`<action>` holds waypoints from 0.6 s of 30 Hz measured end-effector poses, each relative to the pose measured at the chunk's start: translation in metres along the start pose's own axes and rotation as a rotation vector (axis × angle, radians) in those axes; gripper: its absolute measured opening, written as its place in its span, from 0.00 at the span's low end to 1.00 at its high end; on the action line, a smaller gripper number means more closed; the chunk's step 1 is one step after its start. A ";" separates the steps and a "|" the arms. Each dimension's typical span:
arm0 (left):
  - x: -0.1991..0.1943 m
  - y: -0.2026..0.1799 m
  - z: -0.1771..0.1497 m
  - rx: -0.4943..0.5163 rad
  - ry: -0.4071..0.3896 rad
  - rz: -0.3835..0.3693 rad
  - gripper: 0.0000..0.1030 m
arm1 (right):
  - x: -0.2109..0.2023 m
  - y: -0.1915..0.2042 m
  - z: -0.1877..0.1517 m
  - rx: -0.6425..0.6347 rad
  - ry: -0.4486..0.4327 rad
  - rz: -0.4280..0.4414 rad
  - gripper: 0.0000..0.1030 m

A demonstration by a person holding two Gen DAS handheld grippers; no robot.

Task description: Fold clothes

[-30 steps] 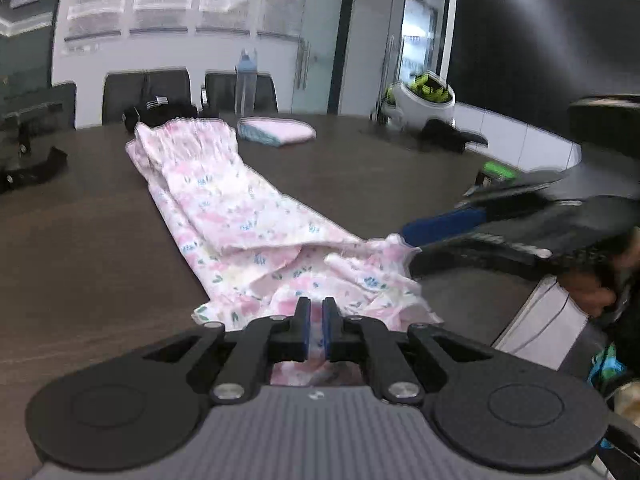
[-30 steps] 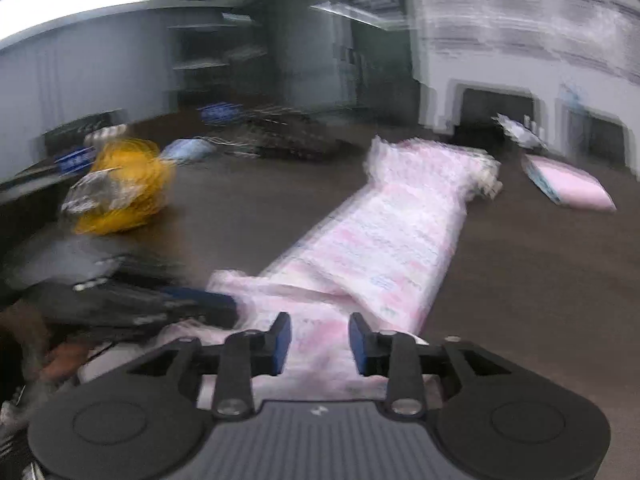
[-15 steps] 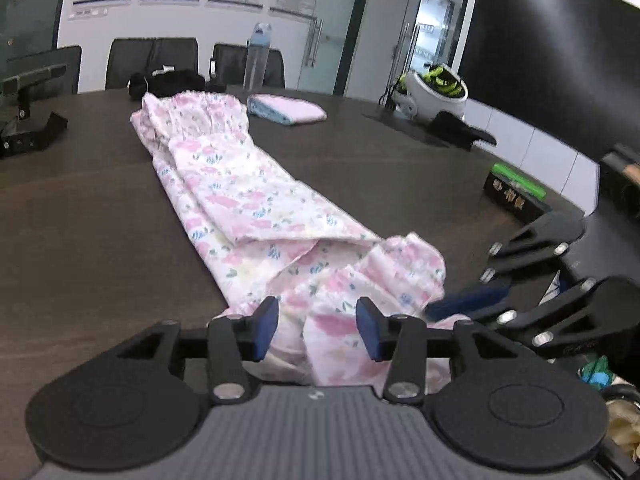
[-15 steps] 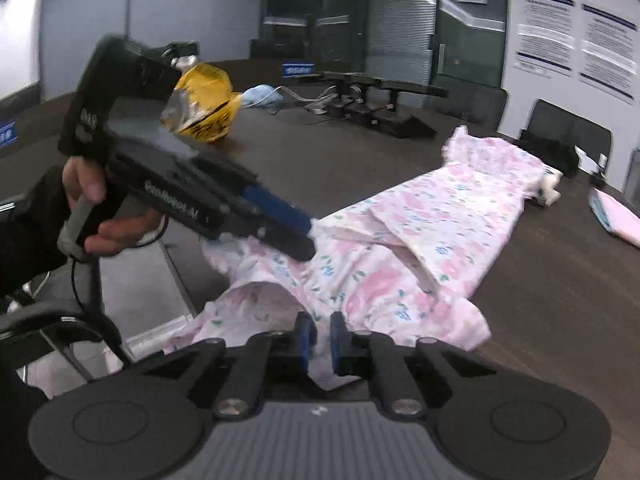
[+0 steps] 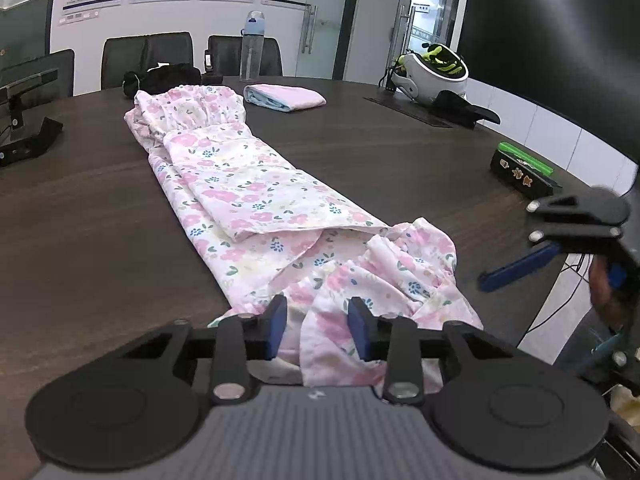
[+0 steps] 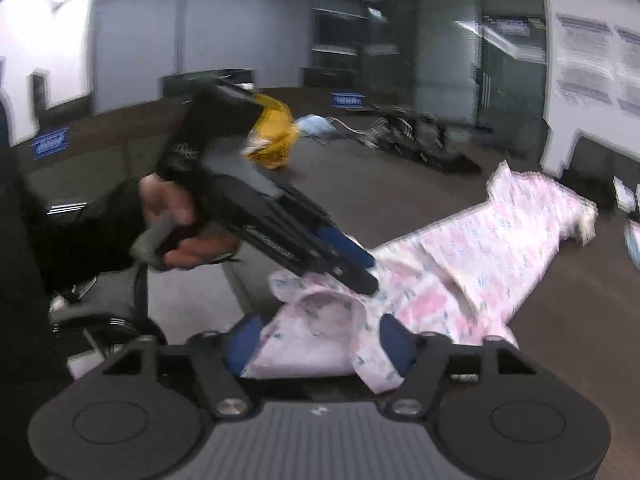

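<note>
A long pink floral garment (image 5: 240,188) lies along the dark table (image 5: 80,220), its near end bunched at the table edge. My left gripper (image 5: 318,328) hovers over that bunched end. Its jaws are closing with a loose fold of cloth between them, and the pads do not press on it. In the right wrist view my right gripper (image 6: 320,340) straddles the crumpled hem (image 6: 320,320) as its jaws open wide. A hand holds the left gripper (image 6: 352,270) there, tips on the cloth. The right gripper's blue finger (image 5: 516,268) shows off the table's right edge.
A folded pink and blue cloth (image 5: 286,97), a water bottle (image 5: 250,46) and a black bundle (image 5: 162,76) sit at the far end. A white helmet (image 5: 434,74) and a green-lidded black box (image 5: 520,170) stand on the right. A yellow bag (image 6: 276,136) lies further along the table.
My left jaws, shut a second ago, now stand apart over the hem. My right jaws closed to a narrow gap, then spread wide, and the right gripper drew off to the right.
</note>
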State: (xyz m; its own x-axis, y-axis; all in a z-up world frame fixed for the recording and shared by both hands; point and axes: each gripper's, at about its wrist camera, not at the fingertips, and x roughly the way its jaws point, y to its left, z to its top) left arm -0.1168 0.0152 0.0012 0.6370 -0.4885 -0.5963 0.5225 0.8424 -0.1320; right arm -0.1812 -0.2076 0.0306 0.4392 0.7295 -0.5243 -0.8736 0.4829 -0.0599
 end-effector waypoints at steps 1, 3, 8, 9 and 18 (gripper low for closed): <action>0.000 0.000 0.001 -0.002 0.004 -0.003 0.35 | 0.000 0.007 0.002 -0.070 0.018 -0.008 0.65; 0.001 0.001 0.002 -0.002 0.012 -0.008 0.35 | 0.006 0.023 0.003 -0.207 0.060 -0.029 0.65; 0.002 0.002 0.005 0.007 0.027 -0.016 0.35 | 0.027 0.043 0.000 -0.436 0.163 -0.010 0.63; 0.002 0.002 0.005 0.009 0.028 -0.016 0.35 | 0.030 0.046 -0.001 -0.464 0.175 -0.011 0.63; 0.004 0.002 0.008 0.026 0.042 -0.020 0.35 | 0.041 0.072 -0.019 -0.682 0.217 -0.066 0.32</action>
State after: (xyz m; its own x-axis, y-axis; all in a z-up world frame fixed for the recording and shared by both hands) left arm -0.1086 0.0133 0.0048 0.6025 -0.4948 -0.6262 0.5495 0.8262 -0.1241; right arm -0.2301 -0.1515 -0.0111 0.5056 0.5622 -0.6545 -0.8144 0.0606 -0.5771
